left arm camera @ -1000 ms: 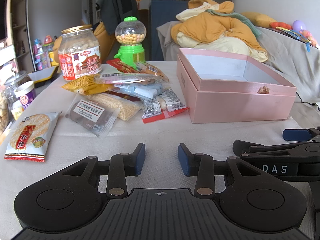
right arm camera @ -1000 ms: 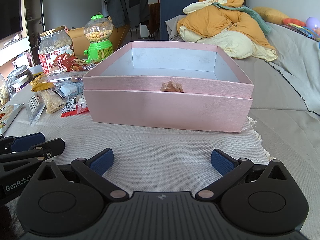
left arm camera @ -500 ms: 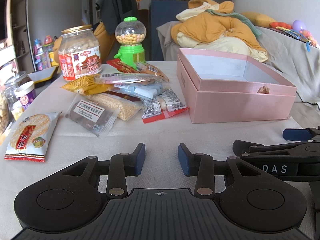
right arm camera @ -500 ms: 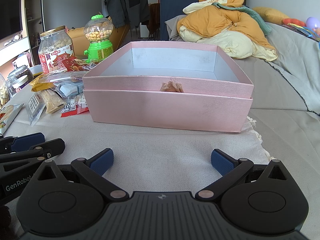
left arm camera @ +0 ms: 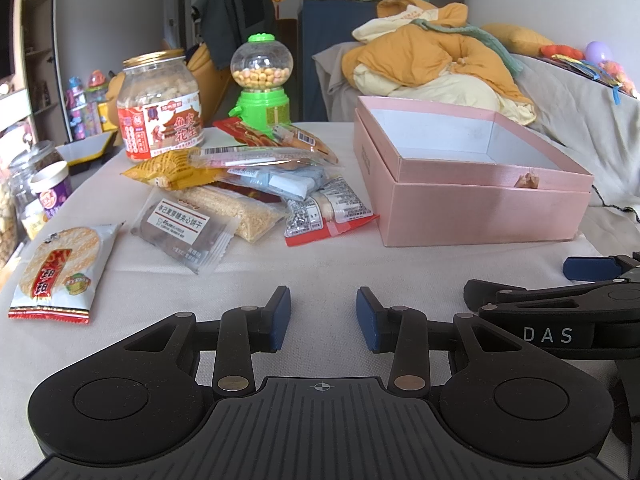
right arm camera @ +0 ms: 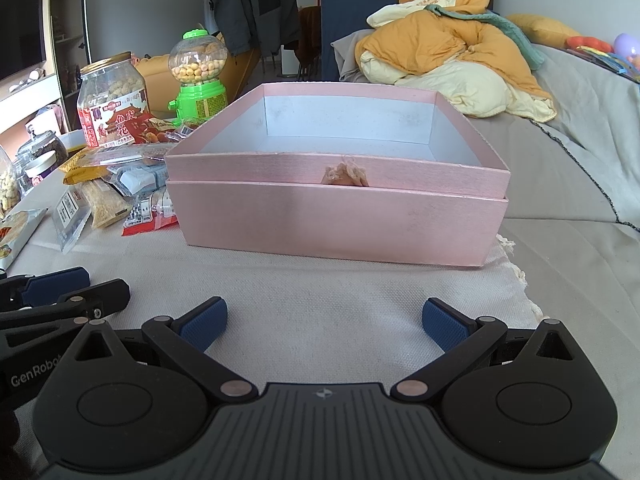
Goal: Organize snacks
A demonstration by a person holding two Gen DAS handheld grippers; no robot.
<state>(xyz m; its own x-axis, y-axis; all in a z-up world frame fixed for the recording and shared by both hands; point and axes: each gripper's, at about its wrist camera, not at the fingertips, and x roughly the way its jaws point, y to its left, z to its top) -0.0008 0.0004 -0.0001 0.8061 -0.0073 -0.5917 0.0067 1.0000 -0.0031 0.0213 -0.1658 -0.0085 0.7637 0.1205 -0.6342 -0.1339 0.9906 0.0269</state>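
1. My left gripper (left arm camera: 323,315) sits low over the cloth-covered table (left arm camera: 328,268), its blue pads parted by a modest gap with nothing between them
2. My right gripper (right arm camera: 323,325) is beside it, jaws spread wide and empty, pointing straight at the pink box (right arm camera: 336,216)
3. Nearest snack on the left is a rice cracker packet (left arm camera: 60,270), lying flat, long axis running from me toward the far left, red band at the near end
4. Just past it is a clear-wrapped dark biscuit packet (left arm camera: 186,230) with a white label, lying flat, long axis slanting from far left to near right
5. Behind that the snack pile (left arm camera: 256,176) is heaped: a pale grain bar, a red-edged packet at the right, a blue-and-white packet and a yellow packet, overlapping one another; a long clear packet lies crosswise on top
6. The pink box stands just right of the pile, open, its white inside bare, long side facing my right camera; it sits nested in a second pink tray
7. Farther back stand a peanut jar (left arm camera: 160,118) and a green gumball machine (left arm camera: 261,80), both upright
8. Beyond the table lies a heap of orange and cream bedding (right arm camera: 452,56)
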